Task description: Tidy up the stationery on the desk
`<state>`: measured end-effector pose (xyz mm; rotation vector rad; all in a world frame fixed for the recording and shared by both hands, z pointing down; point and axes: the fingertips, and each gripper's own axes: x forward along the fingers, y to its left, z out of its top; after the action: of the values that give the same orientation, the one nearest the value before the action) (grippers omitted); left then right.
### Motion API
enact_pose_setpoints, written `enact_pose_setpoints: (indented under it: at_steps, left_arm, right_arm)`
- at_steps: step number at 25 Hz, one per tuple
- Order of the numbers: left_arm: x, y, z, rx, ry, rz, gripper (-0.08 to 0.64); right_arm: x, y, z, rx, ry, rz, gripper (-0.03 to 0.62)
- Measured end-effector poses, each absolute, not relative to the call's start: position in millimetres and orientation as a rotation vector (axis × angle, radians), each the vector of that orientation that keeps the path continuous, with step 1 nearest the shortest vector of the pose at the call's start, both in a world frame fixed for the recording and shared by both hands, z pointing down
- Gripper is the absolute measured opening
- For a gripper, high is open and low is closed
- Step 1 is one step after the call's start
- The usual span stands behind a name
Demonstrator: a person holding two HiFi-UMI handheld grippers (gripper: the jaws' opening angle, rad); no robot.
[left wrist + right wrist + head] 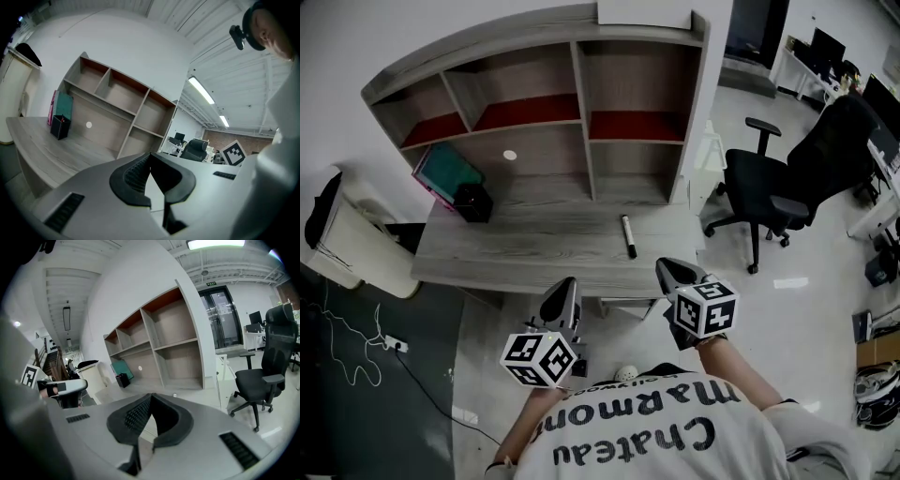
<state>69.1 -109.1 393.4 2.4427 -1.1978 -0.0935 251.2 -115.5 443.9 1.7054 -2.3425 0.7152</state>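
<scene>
My left gripper (562,289) and right gripper (673,270) — jaws of both closed, empty — hang before the desk (516,253); a marker (628,235) lies on it.

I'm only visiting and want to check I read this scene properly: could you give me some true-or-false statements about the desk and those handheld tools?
1. A marker lies on the desk. True.
2. The right gripper holds the marker. False: its jaws are shut on nothing.
3. A black box stands at the desk's left end. True.
4. The office chair is tucked under the desk. False: it stands off to the desk's right.
</scene>
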Motion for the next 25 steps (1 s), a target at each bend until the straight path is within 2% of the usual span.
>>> enact_pose_setpoints:
  at_steps: [25]
  left_arm:
    - [39, -149, 471, 2.13, -1.345, 0.041, 0.015]
  right_arm:
    - [257, -196, 571, 1.465, -2.152, 0.976, 0.014]
